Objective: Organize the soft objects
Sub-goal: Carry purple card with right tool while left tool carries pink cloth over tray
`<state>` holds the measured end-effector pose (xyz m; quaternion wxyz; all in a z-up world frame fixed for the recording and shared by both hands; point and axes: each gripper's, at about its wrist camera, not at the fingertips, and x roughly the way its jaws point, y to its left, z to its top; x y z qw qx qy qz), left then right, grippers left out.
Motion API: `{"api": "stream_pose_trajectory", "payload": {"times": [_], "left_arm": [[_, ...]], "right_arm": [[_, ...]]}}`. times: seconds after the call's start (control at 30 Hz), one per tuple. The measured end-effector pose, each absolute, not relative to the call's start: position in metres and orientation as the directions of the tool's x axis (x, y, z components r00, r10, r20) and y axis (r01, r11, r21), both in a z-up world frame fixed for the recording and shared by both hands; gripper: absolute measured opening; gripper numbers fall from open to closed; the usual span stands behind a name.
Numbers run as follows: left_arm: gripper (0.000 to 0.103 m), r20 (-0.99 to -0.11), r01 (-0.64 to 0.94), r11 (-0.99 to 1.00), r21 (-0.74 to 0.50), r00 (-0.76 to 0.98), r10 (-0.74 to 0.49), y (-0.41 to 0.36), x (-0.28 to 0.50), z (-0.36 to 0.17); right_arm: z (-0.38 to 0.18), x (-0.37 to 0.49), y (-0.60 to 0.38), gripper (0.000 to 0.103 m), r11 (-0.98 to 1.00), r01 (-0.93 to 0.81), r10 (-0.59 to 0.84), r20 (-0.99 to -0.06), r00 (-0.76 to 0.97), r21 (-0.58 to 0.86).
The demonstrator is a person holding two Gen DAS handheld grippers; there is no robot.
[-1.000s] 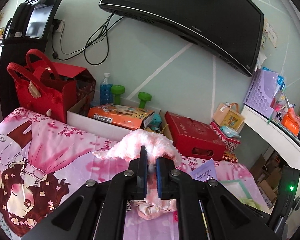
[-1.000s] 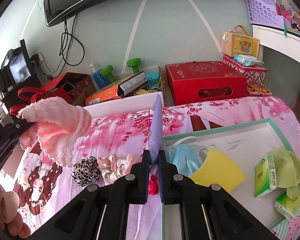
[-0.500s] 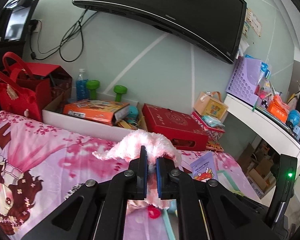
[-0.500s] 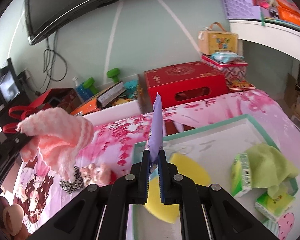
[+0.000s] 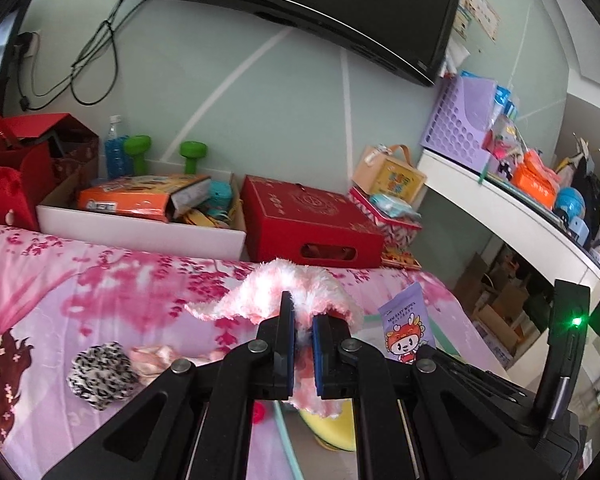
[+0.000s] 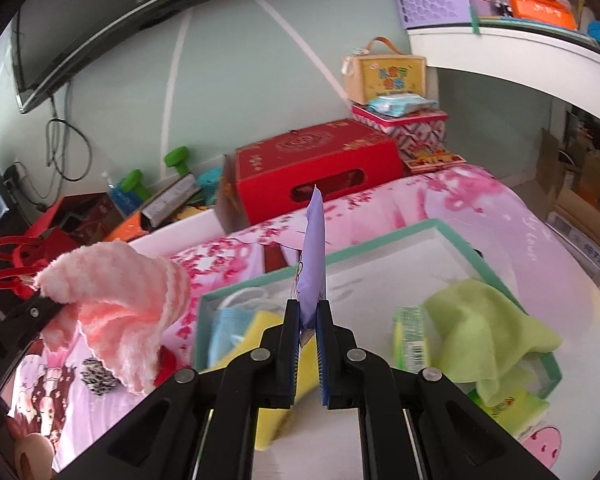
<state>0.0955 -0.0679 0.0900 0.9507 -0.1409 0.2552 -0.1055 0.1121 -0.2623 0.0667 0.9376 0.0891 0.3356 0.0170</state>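
My left gripper [image 5: 303,312] is shut on a fluffy pink-and-white towel [image 5: 288,288], which hangs over the bed; the right wrist view shows the towel [image 6: 116,300] at the left, drooping from that gripper. My right gripper [image 6: 308,312] is shut on a purple baby-wipes pack [image 6: 314,256], held upright above the teal-rimmed white tray [image 6: 384,236]. In the left wrist view the pack [image 5: 406,330] stands just right of the towel. Inside the tray lie a green cloth [image 6: 488,328], a yellow sponge [image 6: 272,360], a blue face mask [image 6: 228,332] and tissue packs [image 6: 410,336].
A leopard-print scrunchie [image 5: 100,374] and a pale pink scrunchie [image 5: 156,362] lie on the pink printed bedspread [image 5: 60,288]. Behind the bed are a red box [image 5: 312,224], a white box of clutter [image 5: 140,232], a red bag [image 5: 8,184] and a wall-mounted TV [image 5: 300,8]. A white shelf [image 5: 512,220] runs along the right.
Both grippers have swung to the right with their loads. The wipes pack now hangs over the tray's middle, and the towel has come closer to the tray's left edge.
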Motion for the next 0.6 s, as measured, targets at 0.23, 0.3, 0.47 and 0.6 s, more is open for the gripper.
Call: {"api": "stream_pose_trajectory", "payload": {"times": [0.23,0.3,0.47,0.6], "left_arm": [[0.007,-0.468,0.140,0.934,-0.329,0.835,-0.290,-0.079,0.102,0.083],[0.007,-0.470,0.133,0.934,-0.330,0.835,-0.285,-0.079,0.103,0.080],[0.007,-0.489,0.117,0.937,-0.328,0.828,-0.274,-0.082,0.107,0.076],[0.007,-0.487,0.128,0.932,-0.339,0.824,-0.290,-0.090,0.107,0.079]], "right_arm": [[0.060,0.115,-0.282,0.008,0.984,0.091,0.030,-0.647,0.762,0.153],[0.060,0.115,-0.287,0.008,0.983,0.105,0.017,-0.649,0.761,0.149],[0.057,0.115,-0.297,0.008,0.981,0.129,-0.002,-0.656,0.754,0.146],[0.055,0.115,-0.304,0.008,0.978,0.147,-0.014,-0.661,0.750,0.146]]}}
